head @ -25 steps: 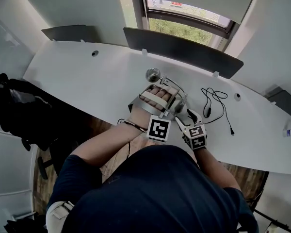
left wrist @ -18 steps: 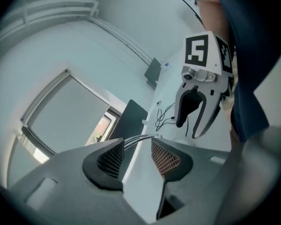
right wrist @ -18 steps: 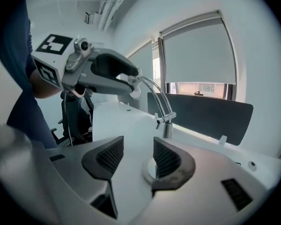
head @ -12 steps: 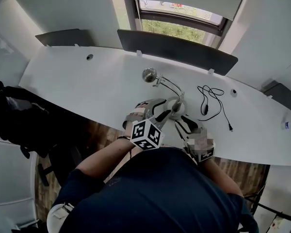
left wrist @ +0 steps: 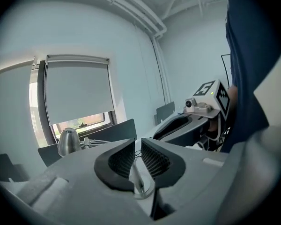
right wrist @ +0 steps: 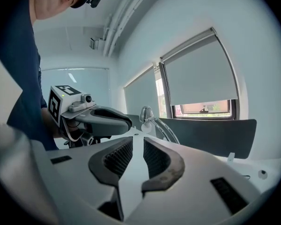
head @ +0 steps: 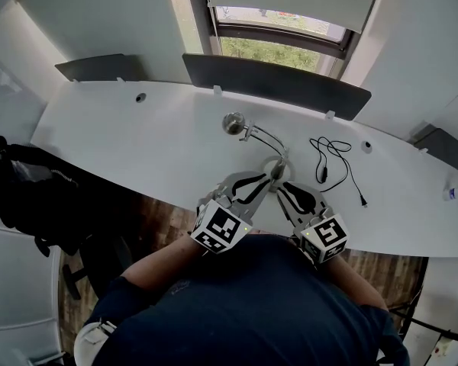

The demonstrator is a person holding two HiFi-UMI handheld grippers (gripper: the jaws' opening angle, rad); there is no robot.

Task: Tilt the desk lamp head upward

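The desk lamp stands on the white desk (head: 137,143). Its chrome head (head: 233,122) is on a thin curved arm that runs to a round base (head: 275,166). My left gripper (head: 266,178) and right gripper (head: 284,183) lie side by side at the desk's front edge, both pointing at the base. The lamp head (left wrist: 68,142) shows far left in the left gripper view. In the right gripper view the lamp head (right wrist: 145,114) is just above the jaws. Both pairs of jaws are closing to a narrow gap. I see nothing pressed between the pads of either gripper.
A black cable (head: 332,158) lies coiled right of the lamp. Dark partition panels (head: 275,78) line the desk's far edge under a window. Black gear (head: 23,189) sits off the desk at the left. A small object (head: 454,193) is at the far right edge.
The left gripper has come off the lamp base and turned to point forward. Both grippers now sit lower, by the front edge, with their jaws much narrower.
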